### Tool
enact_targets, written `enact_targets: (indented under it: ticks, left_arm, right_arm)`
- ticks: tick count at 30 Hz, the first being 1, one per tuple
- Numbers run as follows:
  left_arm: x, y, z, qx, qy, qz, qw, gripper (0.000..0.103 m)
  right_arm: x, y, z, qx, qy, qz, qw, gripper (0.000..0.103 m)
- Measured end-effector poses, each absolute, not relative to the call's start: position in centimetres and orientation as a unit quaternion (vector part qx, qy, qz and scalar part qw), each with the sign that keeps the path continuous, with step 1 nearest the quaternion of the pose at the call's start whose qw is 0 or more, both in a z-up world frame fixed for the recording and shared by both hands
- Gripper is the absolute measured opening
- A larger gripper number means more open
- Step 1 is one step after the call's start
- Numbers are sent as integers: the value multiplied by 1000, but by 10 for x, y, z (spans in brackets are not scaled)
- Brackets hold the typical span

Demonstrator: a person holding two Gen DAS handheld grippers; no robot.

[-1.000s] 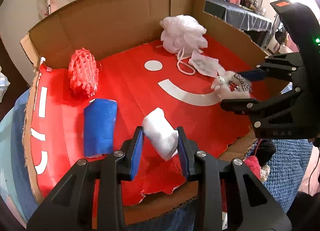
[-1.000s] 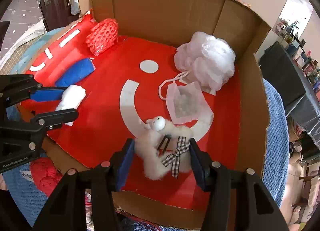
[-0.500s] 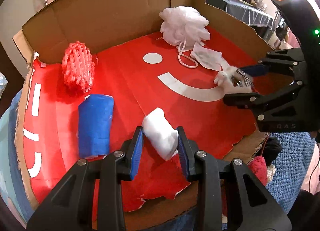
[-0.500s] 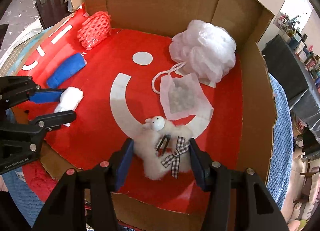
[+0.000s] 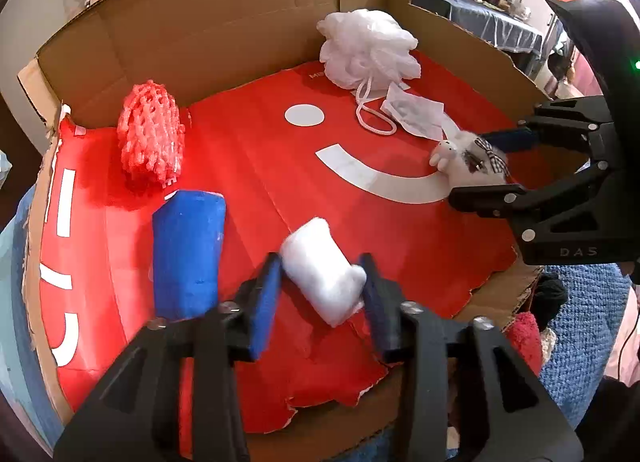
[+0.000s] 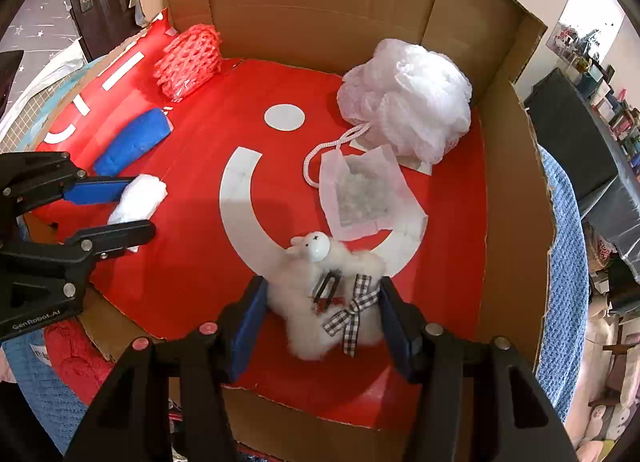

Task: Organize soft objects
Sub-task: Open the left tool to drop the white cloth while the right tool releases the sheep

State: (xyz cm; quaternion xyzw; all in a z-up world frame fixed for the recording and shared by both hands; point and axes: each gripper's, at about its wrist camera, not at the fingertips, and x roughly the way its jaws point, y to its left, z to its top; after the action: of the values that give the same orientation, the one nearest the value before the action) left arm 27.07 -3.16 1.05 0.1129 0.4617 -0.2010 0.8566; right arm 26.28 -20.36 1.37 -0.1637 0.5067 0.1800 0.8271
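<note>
A white padded roll [image 5: 322,270] lies on the red floor of the cardboard box [image 5: 224,34], between the pads of my left gripper [image 5: 320,294]. Its jaws are opening and the roll has puffed out to brush both pads. In the right wrist view the left gripper [image 6: 120,210] is at the box's left front edge. My right gripper [image 6: 320,318] is shut on a fluffy white lamb toy [image 6: 316,302] with a checked bow, low over the floor at the front right. The same toy [image 5: 468,166] shows between the right fingers.
A blue roll [image 5: 186,254] lies just left of the white roll, with a red mesh bundle [image 5: 152,138] behind it. A white bath pouf [image 6: 404,102] and a flat white sachet [image 6: 360,194] sit at the back right. The box walls rise behind and to the right.
My left jaws have spread apart and the white roll has widened between them. The right gripper keeps its hold on the lamb toy, and both hands stay in place.
</note>
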Motion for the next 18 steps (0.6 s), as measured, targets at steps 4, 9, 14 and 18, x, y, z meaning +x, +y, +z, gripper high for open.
enact_targets:
  ticks: [4,9,14,18]
  left_arm:
    - [270,-29,10,110,462,-200,857,47]
    - [270,-28,11,110,462,-200,857,50]
    - [268,-27,11,110,461,-200,858,53]
    - [268,-26,12,105,461,-198,859,56]
  right_arm:
    - [263,-203,14,-165,507,180,826,58]
    - [262,-203,14,-166,507,181,826,59]
    - [263,-202,14,-167,507,180,826,59]
    - [262,-201,14,-166,508,181,826,62]
